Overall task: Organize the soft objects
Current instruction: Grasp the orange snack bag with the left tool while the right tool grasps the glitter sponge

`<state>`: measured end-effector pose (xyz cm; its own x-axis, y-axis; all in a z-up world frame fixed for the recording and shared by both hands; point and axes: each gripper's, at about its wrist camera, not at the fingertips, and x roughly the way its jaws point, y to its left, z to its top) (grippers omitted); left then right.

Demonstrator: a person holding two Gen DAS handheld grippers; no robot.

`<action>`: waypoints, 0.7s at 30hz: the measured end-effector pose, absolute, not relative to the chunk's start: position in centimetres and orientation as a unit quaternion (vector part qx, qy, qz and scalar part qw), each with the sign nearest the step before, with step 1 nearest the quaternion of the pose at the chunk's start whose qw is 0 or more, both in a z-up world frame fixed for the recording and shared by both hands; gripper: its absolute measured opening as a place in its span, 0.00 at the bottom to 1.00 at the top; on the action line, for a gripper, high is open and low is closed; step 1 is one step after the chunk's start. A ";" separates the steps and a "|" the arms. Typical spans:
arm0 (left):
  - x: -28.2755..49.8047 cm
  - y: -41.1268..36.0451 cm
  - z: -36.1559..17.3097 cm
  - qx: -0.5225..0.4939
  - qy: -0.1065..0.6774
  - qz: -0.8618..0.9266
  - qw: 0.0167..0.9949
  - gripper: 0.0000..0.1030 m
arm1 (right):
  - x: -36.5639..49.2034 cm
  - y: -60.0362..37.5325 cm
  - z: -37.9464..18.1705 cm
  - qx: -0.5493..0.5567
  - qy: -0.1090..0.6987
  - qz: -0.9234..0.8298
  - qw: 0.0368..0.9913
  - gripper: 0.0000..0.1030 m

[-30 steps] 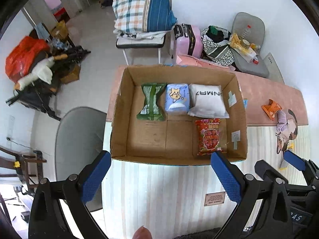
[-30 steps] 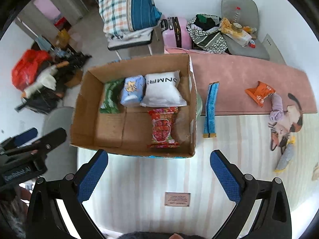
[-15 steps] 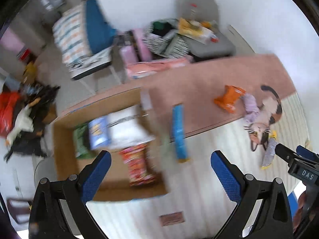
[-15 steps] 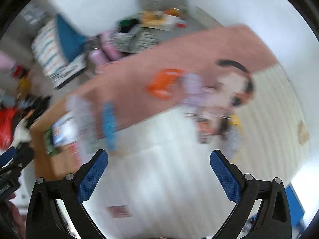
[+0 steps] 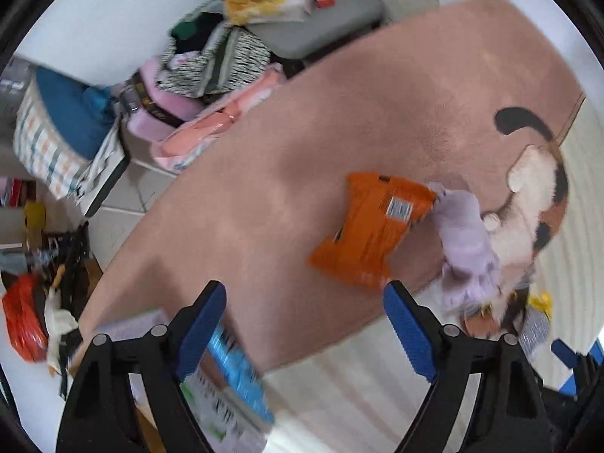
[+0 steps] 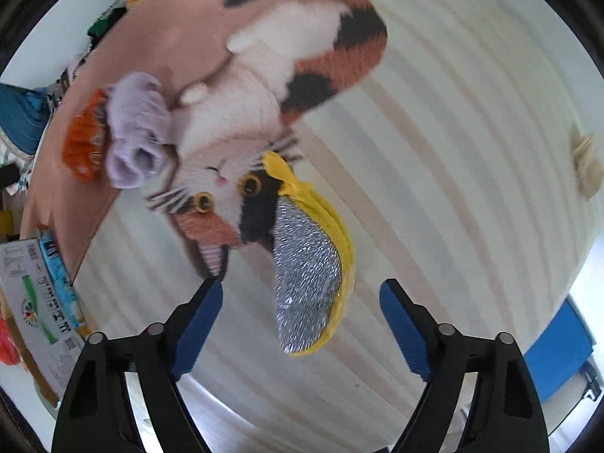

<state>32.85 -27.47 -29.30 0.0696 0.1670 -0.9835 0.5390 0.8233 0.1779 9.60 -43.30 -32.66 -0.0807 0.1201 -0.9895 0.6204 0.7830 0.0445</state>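
Left wrist view looks over a pink blanket (image 5: pixel 339 120) with a calico cat picture (image 5: pixel 536 204) on it, spread next to a cream striped cover (image 5: pixel 362 389). Beyond it the room is cluttered: a grey chair (image 5: pixel 324 26) heaped with bits, a pink suitcase (image 5: pixel 158 109), a plaid quilt (image 5: pixel 49 139) and a red bag (image 5: pixel 22 321) on the tiled floor.

A second ago both cameras faced the cardboard box (image 6: pixel 26 302) squarely, with four packets inside; now they have swung right, and only its printed side shows at the left edge of the right wrist view.

Counting what lies out: one orange snack packet (image 5: pixel 373 230) on the blanket, one lilac soft bundle (image 5: pixel 468 241) touching it, one blue packet (image 5: pixel 234 370) (blurred) beside the box, and one silver pouch with a yellow rim (image 6: pixel 313 271) on the striped cover, overlapping the cat's face.

The left gripper (image 5: pixel 305 328) has its fingers spread wide, holding nothing, near the orange packet. The right gripper (image 6: pixel 302 328) is likewise spread and empty, with the silver pouch lying between its fingers.
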 end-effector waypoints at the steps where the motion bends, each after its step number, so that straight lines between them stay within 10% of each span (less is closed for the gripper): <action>1: 33.2 -28.0 -30.2 0.270 0.673 -0.138 0.675 0.83 | 9.6 -43.6 -33.1 0.266 0.709 -0.199 0.622 0.82; 13: 34.5 -32.0 -37.4 0.315 0.709 -0.160 0.611 0.81 | 9.2 -45.2 -36.1 0.281 0.726 -0.185 0.599 0.77; 16: 34.7 -31.8 -37.0 0.264 0.725 -0.172 0.612 0.47 | 9.1 -44.9 -36.7 0.279 0.734 -0.184 0.591 0.67; 21: 33.7 -30.7 -35.6 0.256 0.716 -0.152 0.631 0.36 | 8.6 -44.2 -36.2 0.257 0.732 -0.191 0.601 0.49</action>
